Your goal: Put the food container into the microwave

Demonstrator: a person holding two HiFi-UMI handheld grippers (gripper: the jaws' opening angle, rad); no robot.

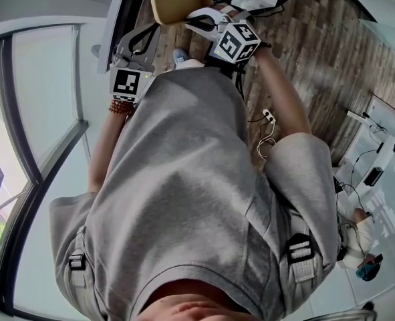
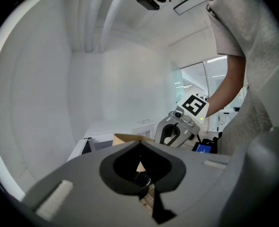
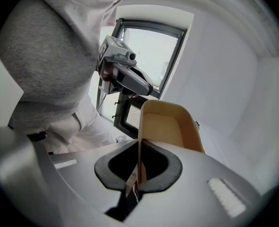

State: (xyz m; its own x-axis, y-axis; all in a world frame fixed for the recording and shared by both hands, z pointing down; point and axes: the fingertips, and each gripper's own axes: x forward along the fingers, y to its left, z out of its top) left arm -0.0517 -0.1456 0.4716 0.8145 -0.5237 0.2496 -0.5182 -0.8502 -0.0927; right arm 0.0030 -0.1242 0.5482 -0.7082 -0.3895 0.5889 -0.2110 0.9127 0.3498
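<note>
Between right gripper (image 3: 139, 150) jaws sits empty food container (image 3: 166, 129).

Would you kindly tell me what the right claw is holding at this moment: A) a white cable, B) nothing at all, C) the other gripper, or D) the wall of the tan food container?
D: the right gripper view shows the right claw shut on the thin upright wall of the tan food container.
</note>
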